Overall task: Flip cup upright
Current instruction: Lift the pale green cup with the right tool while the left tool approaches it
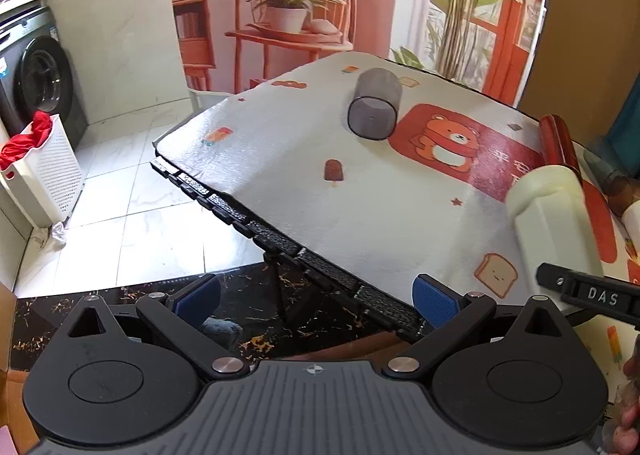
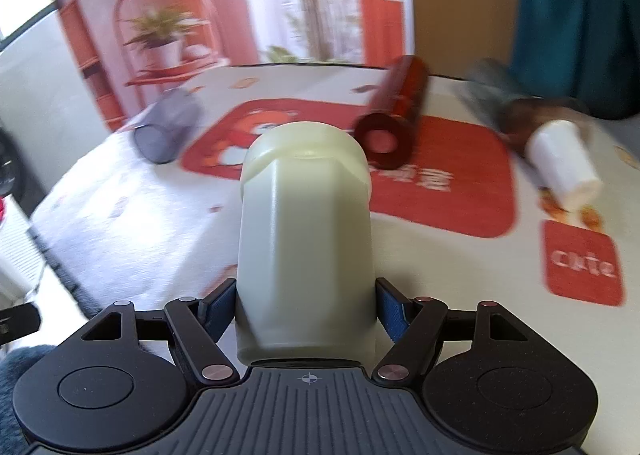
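"DAS" on right gripper (image 1: 592,297); "cute" on tablecloth (image 2: 582,267).

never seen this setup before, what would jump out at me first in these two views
The pale cream cup fills the middle of the right wrist view, clamped between the blue pads of the right gripper. Behind it on the bear-print tablecloth lie a grey cup at far left, a red tube and a white cup at right. The left gripper hangs open off the table's near edge.
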